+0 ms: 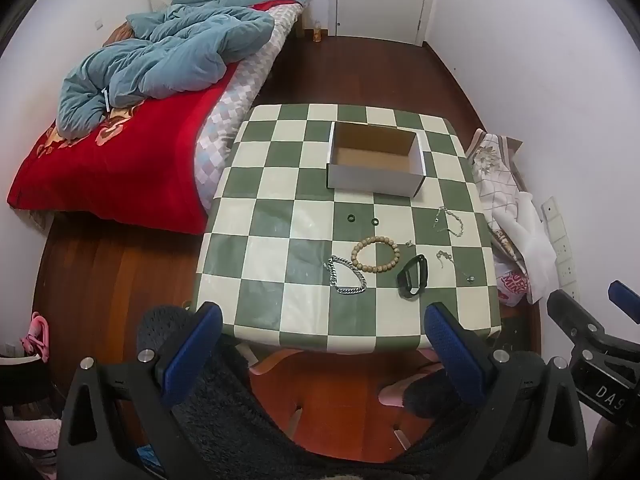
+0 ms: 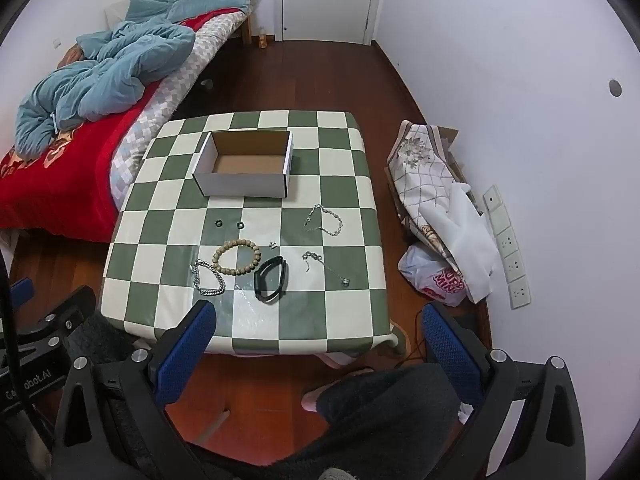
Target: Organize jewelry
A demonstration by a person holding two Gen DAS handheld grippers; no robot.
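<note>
Nearest, the left gripper (image 1: 322, 330) and right gripper (image 2: 318, 326) are held spread wide with nothing between their blue pads, both short of the near edge of a checked table (image 2: 352, 312). On the table, jewelry is scattered: a black band (image 2: 271, 279) at the centre, a silver chain (image 2: 208, 278) at 9 o'clock from it, a bead bracelet (image 2: 237, 257) at 10 o'clock, a thin chain (image 2: 325, 266) at 3 o'clock. Two small rings (image 2: 229, 224) are seen beyond. Farthest, at 12 o'clock, an open box (image 2: 244, 184) is seen, with nothing inside.

Box (image 2: 243, 168) at table's (image 2: 348, 240) rear, jewelry before it, bed (image 2: 80, 152) left.
</note>
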